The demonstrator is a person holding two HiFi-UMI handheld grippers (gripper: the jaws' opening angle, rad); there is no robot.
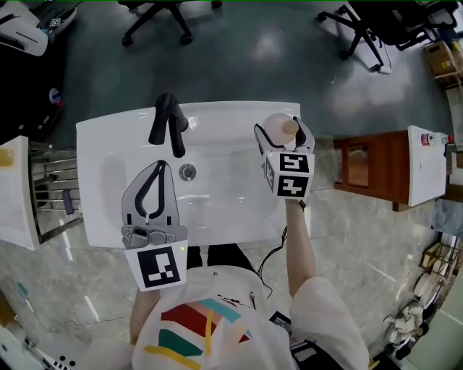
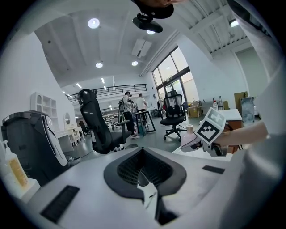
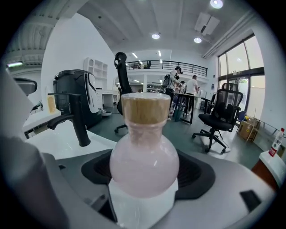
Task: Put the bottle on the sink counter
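A round pink bottle (image 1: 279,126) with a wooden cap is held upright between the jaws of my right gripper (image 1: 282,133), over the far right corner of the white sink counter (image 1: 101,144). In the right gripper view the bottle (image 3: 144,156) fills the middle, and that gripper (image 3: 144,181) is shut on its belly. I cannot tell whether its base touches the counter. My left gripper (image 1: 160,168) hovers over the basin's left part, its jaws shut with nothing between them. From the left gripper view, the bottle (image 2: 190,130) and right gripper (image 2: 202,139) show at the right.
A black faucet (image 1: 168,123) stands at the counter's back, left of centre, with the drain (image 1: 187,172) in the basin before it. A wooden stand (image 1: 369,166) is to the counter's right and a metal rack (image 1: 51,189) to its left. Office chairs (image 1: 155,18) stand beyond.
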